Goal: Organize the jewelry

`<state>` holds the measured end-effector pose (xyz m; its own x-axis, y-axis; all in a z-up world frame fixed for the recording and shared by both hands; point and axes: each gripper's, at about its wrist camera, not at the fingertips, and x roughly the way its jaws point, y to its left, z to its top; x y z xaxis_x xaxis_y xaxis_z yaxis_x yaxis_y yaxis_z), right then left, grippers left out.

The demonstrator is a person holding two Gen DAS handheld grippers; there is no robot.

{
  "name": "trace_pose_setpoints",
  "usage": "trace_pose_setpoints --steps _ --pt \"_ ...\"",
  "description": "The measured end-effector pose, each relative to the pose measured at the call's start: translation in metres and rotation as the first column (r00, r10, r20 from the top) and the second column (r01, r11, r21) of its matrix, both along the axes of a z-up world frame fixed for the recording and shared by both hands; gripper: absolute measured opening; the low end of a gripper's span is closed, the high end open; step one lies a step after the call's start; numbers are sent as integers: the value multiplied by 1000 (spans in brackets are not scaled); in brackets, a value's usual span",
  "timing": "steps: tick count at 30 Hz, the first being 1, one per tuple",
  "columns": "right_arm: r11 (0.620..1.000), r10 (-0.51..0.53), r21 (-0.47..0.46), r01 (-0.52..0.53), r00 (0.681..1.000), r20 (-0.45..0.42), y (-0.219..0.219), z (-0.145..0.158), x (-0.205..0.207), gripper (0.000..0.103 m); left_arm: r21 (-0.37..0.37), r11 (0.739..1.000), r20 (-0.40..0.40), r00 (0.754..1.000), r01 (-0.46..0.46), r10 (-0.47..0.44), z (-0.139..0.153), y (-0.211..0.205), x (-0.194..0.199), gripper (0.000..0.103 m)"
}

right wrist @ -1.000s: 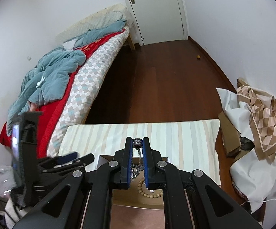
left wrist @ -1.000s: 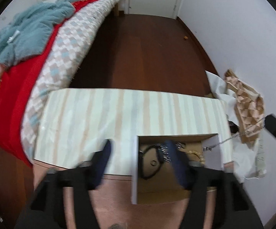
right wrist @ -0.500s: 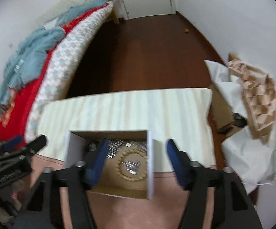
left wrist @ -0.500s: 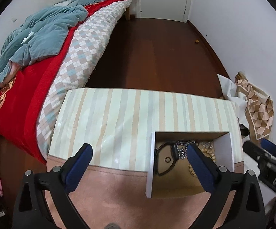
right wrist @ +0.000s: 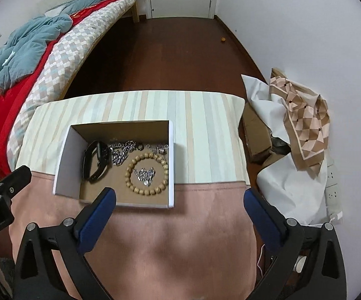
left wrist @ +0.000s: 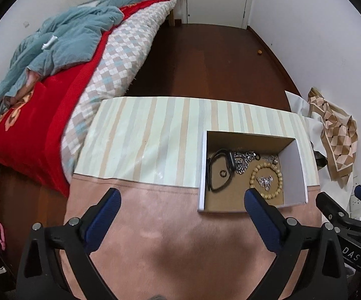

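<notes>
An open white cardboard box [left wrist: 301,170] [right wrist: 65,160] sits on the table. Inside lie a black watch band [left wrist: 216,172] [right wrist: 95,161], a silver chain [left wrist: 243,160] [right wrist: 121,151], a wooden bead bracelet [left wrist: 266,181] [right wrist: 146,173] and a small silver chain [right wrist: 144,175] within the bracelet's ring. My left gripper [left wrist: 181,205] is open and empty, held back above the table's near side, left of the box. My right gripper [right wrist: 179,203] is open and empty, above the near side, right of the box.
The table has a striped cloth [left wrist: 150,130] at the far side and a pink cover [left wrist: 175,237] near me. A bed [left wrist: 55,87] stands at the left. Paper bags and a patterned scarf [right wrist: 303,122] lie at the right by the wall.
My right gripper was shut on the silver chain above the box; it has opened, the chain lies in the box, and both grippers have pulled back and up.
</notes>
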<state>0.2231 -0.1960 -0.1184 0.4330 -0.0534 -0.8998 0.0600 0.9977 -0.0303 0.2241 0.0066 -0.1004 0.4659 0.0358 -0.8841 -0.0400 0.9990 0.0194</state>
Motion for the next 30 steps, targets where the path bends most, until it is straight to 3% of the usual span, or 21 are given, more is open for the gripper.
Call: trace_pose_setpoints --steps 13,30 --pt "1000 -4 -18 7 989 148 2 70 -88 103 12 1000 129 991 26 -27 62 -7 -81 101" --pt "1000 13 -30 -2 927 375 7 186 -214 103 -17 1000 292 956 22 -16 150 -1 -177 101"
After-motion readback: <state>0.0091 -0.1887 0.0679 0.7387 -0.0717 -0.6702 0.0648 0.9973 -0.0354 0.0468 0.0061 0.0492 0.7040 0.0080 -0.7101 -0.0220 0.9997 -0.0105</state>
